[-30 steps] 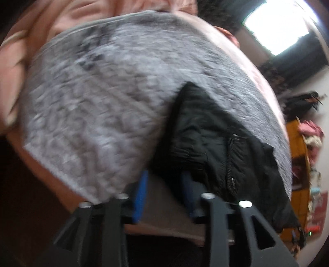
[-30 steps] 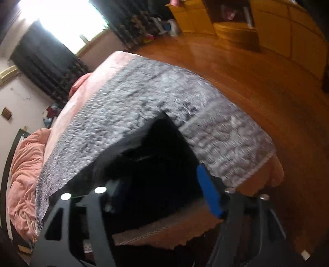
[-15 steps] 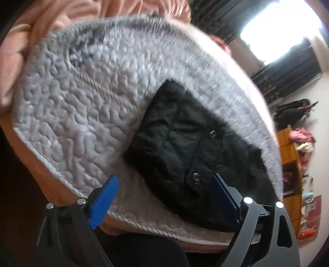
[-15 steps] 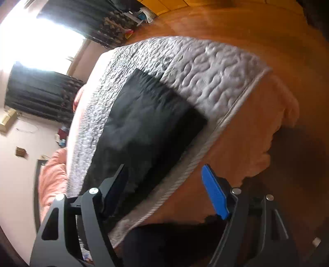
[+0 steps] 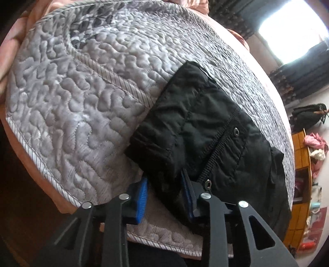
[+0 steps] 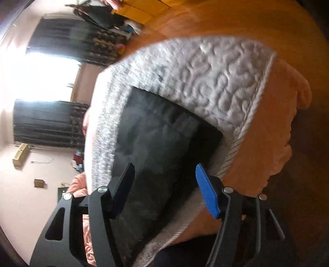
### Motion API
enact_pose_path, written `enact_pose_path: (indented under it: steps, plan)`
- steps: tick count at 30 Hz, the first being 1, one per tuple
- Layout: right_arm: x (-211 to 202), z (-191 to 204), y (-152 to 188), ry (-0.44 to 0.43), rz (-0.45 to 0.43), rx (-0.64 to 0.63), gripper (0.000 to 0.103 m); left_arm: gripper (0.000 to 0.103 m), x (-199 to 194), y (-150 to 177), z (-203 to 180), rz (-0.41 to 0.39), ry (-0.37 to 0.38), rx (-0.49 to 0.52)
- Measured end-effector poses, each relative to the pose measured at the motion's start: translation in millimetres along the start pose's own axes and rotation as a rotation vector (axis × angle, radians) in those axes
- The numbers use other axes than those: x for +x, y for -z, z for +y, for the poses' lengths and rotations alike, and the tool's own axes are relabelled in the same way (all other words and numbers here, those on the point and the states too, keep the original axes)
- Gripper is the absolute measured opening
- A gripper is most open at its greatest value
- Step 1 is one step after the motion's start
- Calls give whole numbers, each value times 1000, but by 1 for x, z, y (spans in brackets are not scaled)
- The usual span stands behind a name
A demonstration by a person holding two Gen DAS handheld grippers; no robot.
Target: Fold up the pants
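Now the black pants (image 5: 216, 131) lie on a grey quilted bedspread (image 5: 78, 98) that covers a bed, over a peach-coloured blanket (image 6: 267, 127) hanging down its edge. In the left wrist view the pants fill the centre and right of the frame, with two metal snaps and a ribbed seam showing on the upper layer. The left gripper (image 5: 164, 193) sits at the lower centre of that frame; its fingers have just been closing and their blue pads (image 5: 143, 197) now pinch a corner of the pants' near edge between them.

In the right wrist view, which is blurred, the pants (image 6: 156, 143) run from the centre down to the lower left, close to the bedspread's corded border. The right gripper (image 6: 164, 189) is at the bottom of the frame, its fingers parted and closing a little, the dark cloth lying in the gap; the pads do not press on it. A wooden floor (image 6: 236, 18) spans the top right, and dark curtains (image 6: 47, 121) frame a bright window at the left.
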State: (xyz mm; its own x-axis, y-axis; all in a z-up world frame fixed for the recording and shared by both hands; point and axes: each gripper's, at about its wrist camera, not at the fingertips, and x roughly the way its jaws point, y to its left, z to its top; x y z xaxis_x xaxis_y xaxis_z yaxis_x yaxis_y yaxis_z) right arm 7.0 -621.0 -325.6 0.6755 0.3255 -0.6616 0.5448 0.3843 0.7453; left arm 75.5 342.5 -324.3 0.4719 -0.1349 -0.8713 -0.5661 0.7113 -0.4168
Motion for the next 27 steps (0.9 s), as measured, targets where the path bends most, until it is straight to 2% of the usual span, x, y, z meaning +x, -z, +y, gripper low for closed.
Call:
enact_pose_path:
  steps: [2, 4, 6, 7, 11, 13, 14, 15, 16, 20, 25, 27]
  plan:
    - [13, -6, -2, 33, 16, 30, 61, 26, -3, 0, 5, -3, -1, -8]
    - [19, -8, -4, 18, 10, 36, 61, 26, -5, -2, 4, -3, -9, 0]
    - [22, -6, -7, 15, 3, 23, 47, 25, -6, -2, 2, -5, -21, 15]
    - [22, -5, -7, 30, -5, 13, 30, 24, -6, -2, 1, -6, -23, 18]
    - [10, -2, -2, 35, -18, -5, 18, 21, -9, -1, -1, -29, -28, 27]
    - [4, 0, -1, 40, -15, -29, 18, 21, -9, 0, -2, -32, -36, 37]
    - [3, -2, 0, 45, -6, -30, 22, 21, -8, 0, -2, -30, -38, 37]
    - [2, -3, 0, 54, -3, -23, 36, 21, -8, -1, -1, -26, -37, 32]
    - [-2, -3, -2, 66, -19, -8, 45, 21, -7, -1, -1, -24, -36, 30]
    - [-4, -7, -5, 19, -30, 46, 45, 21, -6, -2, -1, -11, -36, 33]
    - [15, -7, -8, 17, -4, 48, 45, 21, -4, -3, 0, -15, -30, 23]
    - [19, -8, -8, 10, 0, 61, 26, 21, -5, -2, -1, -20, -37, 24]
